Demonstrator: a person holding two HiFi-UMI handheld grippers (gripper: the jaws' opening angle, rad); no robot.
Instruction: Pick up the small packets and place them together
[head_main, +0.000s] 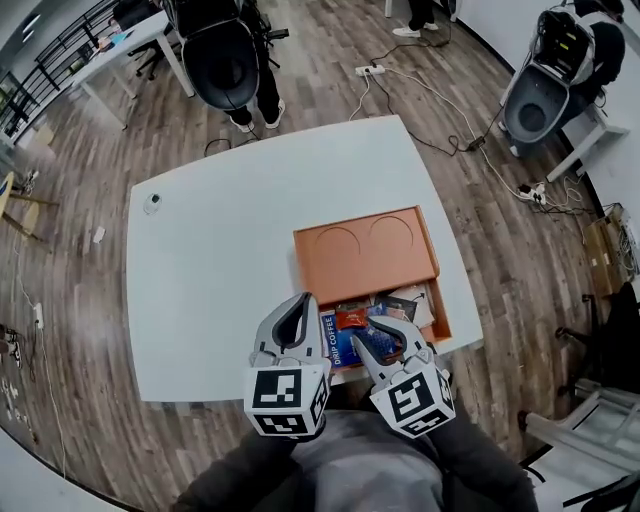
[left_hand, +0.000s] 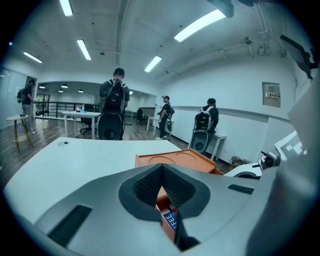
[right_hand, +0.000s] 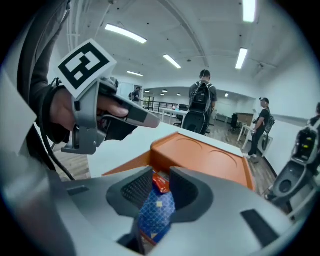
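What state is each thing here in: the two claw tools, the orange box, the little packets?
Left gripper: shut, holding nothing.
Right gripper: shut on the blue packet.
Blue packet: pinched between the right gripper's pads.
Orange box: near half open with packets inside, far half covered.
Red packet: lying loose in the box.

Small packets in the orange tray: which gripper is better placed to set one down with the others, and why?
Right. The right gripper grips a blue patterned packet above the orange tray, so it likely only needs lowering and releasing. The left gripper is shut and empty.
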